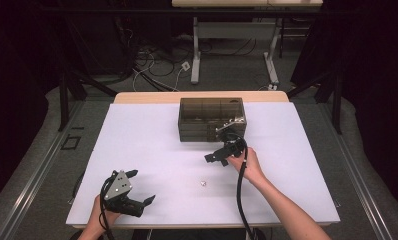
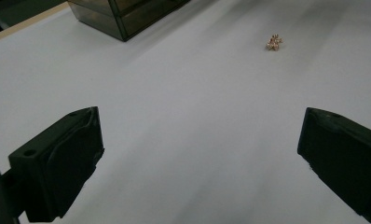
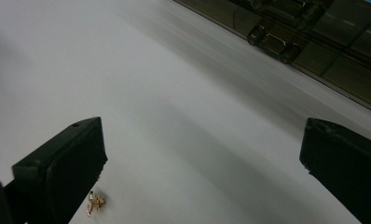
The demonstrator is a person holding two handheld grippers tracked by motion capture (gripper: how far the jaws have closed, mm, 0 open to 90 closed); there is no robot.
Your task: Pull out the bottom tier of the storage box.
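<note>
Left gripper [image 1: 137,189] sits nearest the camera at the front left of the white table [image 1: 137,140], jaws wide apart, nothing between them, held just above the surface. In the left gripper view its two black jaws frame bare table, with the small gold trinket [image 2: 273,43] well ahead and off to one side, and a corner of the dark box [image 2: 123,14] at the top edge.

Right gripper [image 1: 218,158] is held mid-table, just in front of the smoky drawer box [image 1: 212,119], jaws also wide and empty. In the right gripper view the gold trinket [image 3: 95,203] lies on the table just beside the left-hand jaw, not between the jaws and, as far as can be told, not touching. The drawer fronts with their small pulls [image 3: 273,43] run across the top of that view.

In the high view the trinket [image 1: 203,183] lies loose on the table, between the two grippers, nearer the right hand [image 1: 248,165] and well apart from the box.

Step judged: approach to pick up the trinket, nothing grasped yet; the box looks like the likely destination. Next move calls for the right gripper to swing over so the trinket sits between the jaws, drop to the surface, then close narrow. The piece is tiny and flat on the table, so a slightly off closing could push it away.
</note>
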